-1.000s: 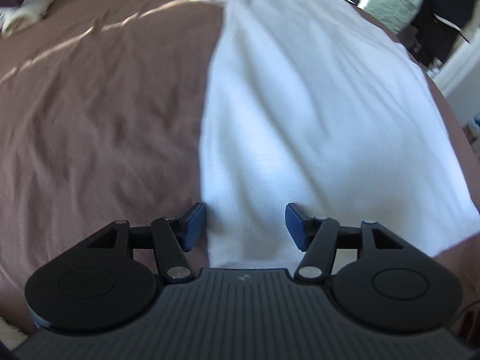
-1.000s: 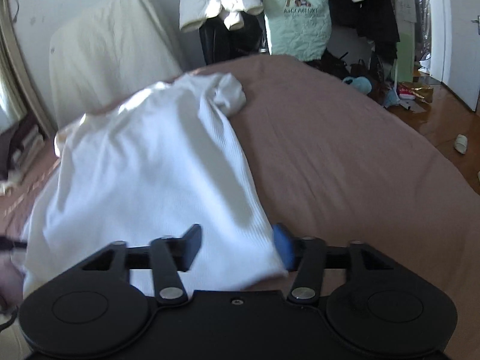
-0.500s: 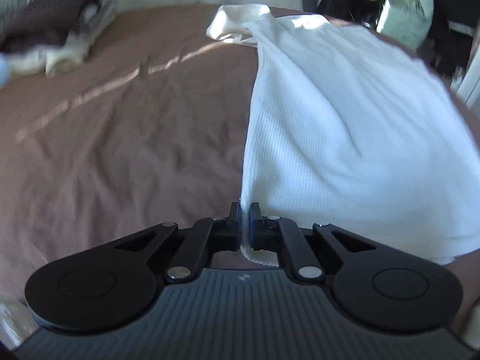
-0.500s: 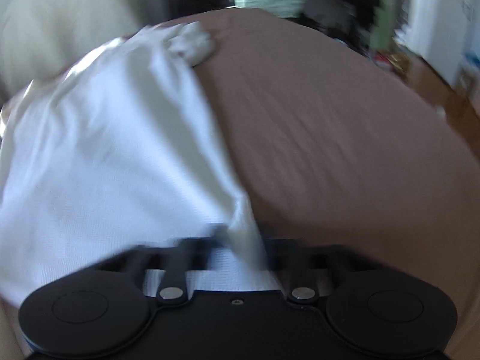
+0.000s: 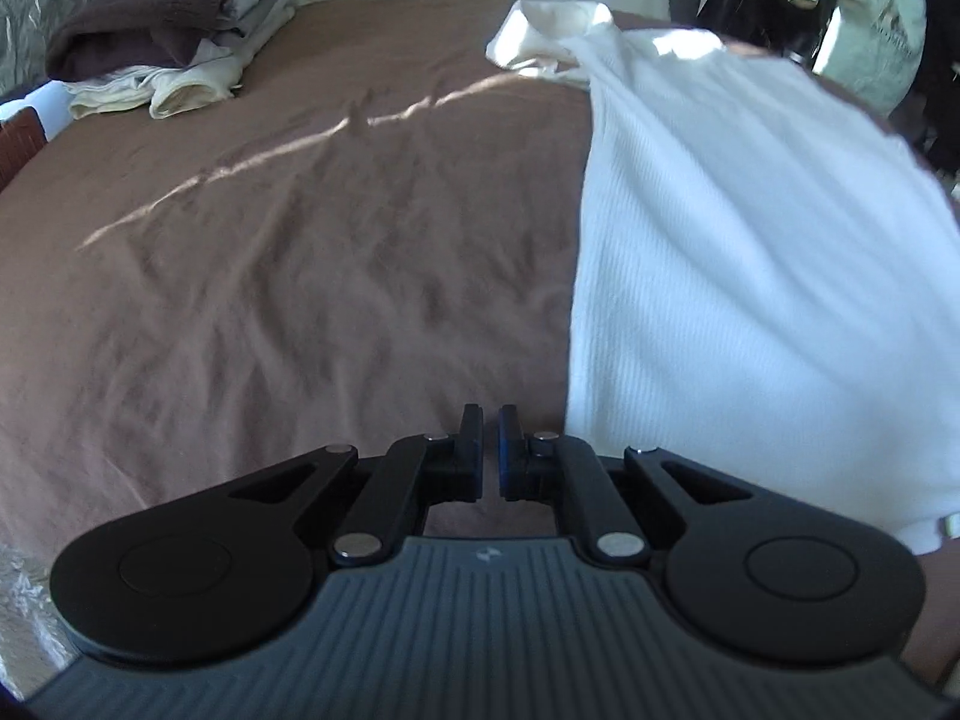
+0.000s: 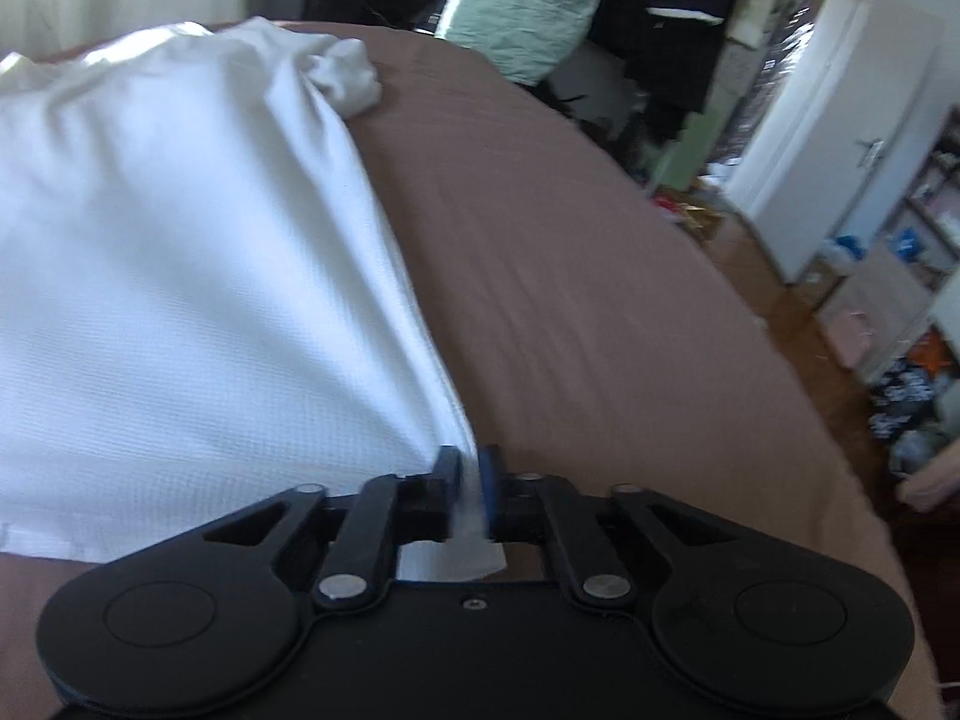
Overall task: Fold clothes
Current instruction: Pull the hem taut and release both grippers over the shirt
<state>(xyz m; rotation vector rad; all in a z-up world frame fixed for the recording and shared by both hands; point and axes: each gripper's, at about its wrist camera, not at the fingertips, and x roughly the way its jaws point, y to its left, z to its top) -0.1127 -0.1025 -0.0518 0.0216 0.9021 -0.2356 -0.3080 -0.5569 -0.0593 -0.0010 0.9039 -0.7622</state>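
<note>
Over the brown bed (image 5: 288, 276), both tools tilt downward: left tool (image 5: 490, 450) closed empty, right tool (image 6: 470, 492) opening around the white shirt (image 6: 180, 276) hem.

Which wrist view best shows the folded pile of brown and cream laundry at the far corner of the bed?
The left wrist view: the laundry pile sits upper left on the brown bedspread, unobstructed. The right wrist view misses it entirely, showing the white shirt instead.

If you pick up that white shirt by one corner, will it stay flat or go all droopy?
Probably droopy: the white shirt lies soft and bunches at its far end. It looks thin and light. The ribbed cloth between the right gripper likely won't slip.
</note>
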